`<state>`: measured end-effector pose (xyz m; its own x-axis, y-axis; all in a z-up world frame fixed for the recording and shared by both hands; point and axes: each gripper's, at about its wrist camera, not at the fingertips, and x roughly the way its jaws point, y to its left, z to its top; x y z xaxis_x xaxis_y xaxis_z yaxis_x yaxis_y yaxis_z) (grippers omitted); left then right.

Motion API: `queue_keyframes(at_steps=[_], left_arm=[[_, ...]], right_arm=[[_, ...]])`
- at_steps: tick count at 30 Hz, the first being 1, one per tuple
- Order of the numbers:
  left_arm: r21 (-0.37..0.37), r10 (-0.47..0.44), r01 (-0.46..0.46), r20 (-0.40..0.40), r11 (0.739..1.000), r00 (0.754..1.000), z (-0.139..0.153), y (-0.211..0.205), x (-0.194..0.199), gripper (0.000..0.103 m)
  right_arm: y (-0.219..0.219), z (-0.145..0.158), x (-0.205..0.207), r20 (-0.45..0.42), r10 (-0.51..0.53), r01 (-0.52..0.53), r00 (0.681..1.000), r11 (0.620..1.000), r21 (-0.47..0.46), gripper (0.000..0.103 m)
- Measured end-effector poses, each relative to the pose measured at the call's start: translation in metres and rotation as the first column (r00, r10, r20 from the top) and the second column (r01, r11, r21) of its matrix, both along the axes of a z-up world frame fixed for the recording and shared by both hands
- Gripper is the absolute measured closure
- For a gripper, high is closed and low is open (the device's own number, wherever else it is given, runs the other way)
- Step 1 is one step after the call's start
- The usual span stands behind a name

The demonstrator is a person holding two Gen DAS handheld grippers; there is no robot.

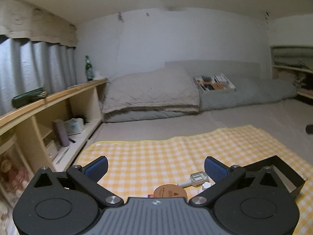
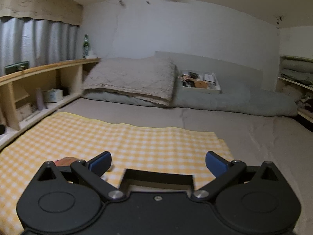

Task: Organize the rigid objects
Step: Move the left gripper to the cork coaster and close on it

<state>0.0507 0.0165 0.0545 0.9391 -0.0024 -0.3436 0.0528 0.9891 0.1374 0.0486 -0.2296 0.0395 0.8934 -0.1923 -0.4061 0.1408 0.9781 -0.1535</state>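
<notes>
Though nothing inside, black box (image 2: 156,178) upright

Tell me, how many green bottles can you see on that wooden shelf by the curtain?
2. One green bottle stands upright at the far end of the shelf top. The other bottle lies on its side nearer the camera. More may be hidden in the compartments below.

Bedroom backdrop around the wooden shelf (image 1: 58,96)

Standing upright on its top, a green bottle (image 1: 89,69); hanging behind, grey curtains (image 1: 29,62); lying right of its far end, a folded beige quilt (image 1: 152,90).
</notes>
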Motion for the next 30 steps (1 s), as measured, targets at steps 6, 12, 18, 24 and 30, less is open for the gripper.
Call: queue_keyframes(at_steps=[6, 12, 18, 24, 30], left_arm=[[0.042, -0.090, 0.092, -0.049, 0.995, 0.995, -0.008, -0.007, 0.052, 0.000], [0.098, -0.126, 0.136, -0.096, 0.986, 0.987, -0.038, -0.013, 0.098, 0.000], [0.154, -0.121, 0.155, -0.209, 0.976, 0.970, -0.068, -0.013, 0.151, 0.000], [0.123, -0.092, 0.152, -0.398, 0.981, 0.913, -0.101, -0.009, 0.196, 0.000], [0.028, -0.083, 0.115, -0.532, 0.993, 0.843, -0.128, -0.005, 0.229, 0.000]], right_arm=[[-0.050, -0.006, 0.038, -0.063, -0.119, 0.124, 0.991, 0.989, 0.083, 0.000], [-0.089, -0.045, 0.059, -0.213, -0.134, 0.173, 0.968, 0.968, 0.180, 0.001], [-0.110, -0.077, 0.071, -0.391, -0.131, 0.231, 0.911, 0.947, 0.221, 0.030], [-0.129, -0.096, 0.075, -0.487, -0.110, 0.266, 0.867, 0.927, 0.264, 0.050], [-0.133, -0.113, 0.088, -0.553, -0.093, 0.270, 0.828, 0.931, 0.247, 0.066]])
